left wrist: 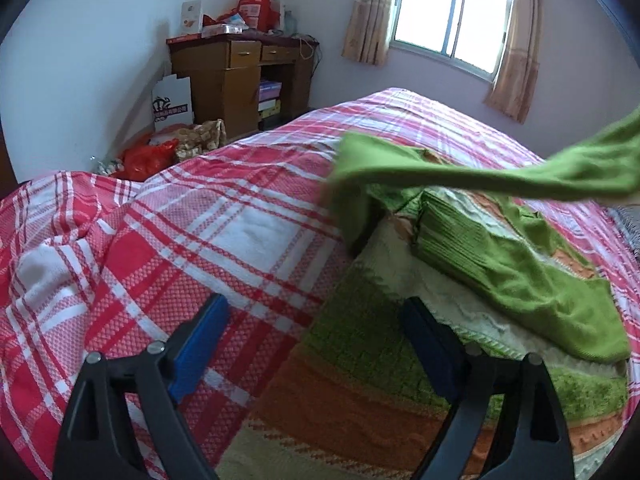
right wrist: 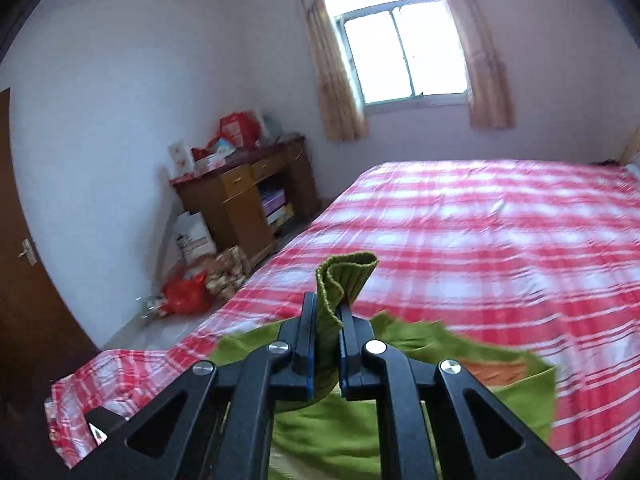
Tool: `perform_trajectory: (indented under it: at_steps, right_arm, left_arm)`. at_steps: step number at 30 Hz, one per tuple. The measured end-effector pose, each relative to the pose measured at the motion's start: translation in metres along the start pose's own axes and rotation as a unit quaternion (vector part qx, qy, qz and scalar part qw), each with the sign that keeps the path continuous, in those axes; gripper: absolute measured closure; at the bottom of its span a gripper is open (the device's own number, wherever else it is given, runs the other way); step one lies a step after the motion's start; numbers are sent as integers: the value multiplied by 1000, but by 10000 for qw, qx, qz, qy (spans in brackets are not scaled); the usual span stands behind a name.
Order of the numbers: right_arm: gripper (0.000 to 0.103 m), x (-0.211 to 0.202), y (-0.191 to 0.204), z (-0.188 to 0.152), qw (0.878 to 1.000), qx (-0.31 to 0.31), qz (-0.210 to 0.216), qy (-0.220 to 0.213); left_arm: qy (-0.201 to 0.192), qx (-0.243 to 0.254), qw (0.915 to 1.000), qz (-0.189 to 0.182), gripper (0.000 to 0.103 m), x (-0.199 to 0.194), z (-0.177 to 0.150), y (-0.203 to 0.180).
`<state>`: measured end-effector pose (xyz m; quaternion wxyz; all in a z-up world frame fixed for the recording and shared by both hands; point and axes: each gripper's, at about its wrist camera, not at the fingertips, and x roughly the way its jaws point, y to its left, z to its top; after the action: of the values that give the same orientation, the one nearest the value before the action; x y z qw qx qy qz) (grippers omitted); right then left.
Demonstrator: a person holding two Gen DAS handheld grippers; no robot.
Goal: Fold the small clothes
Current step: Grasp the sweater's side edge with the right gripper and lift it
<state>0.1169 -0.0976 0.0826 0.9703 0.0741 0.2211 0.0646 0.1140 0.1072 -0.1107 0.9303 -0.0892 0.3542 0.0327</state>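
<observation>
Right tongs (right wrist: 326,344) clamped on green garment's (left wrist: 520,264) ribbed cuff (right wrist: 348,280) — lifted; left tongs (left wrist: 316,344) wide, empty.

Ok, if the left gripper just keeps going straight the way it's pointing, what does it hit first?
Most likely the bed itself: the open left gripper points down at the edge where the green and orange patterned mat meets the red plaid bedspread. The green garment lies further right, off that line. Depth is hard to judge.

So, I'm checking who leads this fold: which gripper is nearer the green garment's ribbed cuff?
Right. The right gripper is shut on the ribbed cuff, lifting the green garment. The left gripper stands open over the bed, touching nothing.
</observation>
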Motion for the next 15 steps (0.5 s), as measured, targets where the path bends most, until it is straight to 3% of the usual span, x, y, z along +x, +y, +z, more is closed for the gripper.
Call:
perform_trajectory:
  at_steps: [5, 15]
  right_arm:
    - [95, -21, -53, -11, 9992, 54, -399, 16]
    - [95, -7, -132, -81, 9906, 436, -1098, 685]
  left_arm:
    - [26, 37, 10000, 58, 11, 1, 0, -2]
    - [301, 263, 9985, 364, 4, 10, 8, -12]
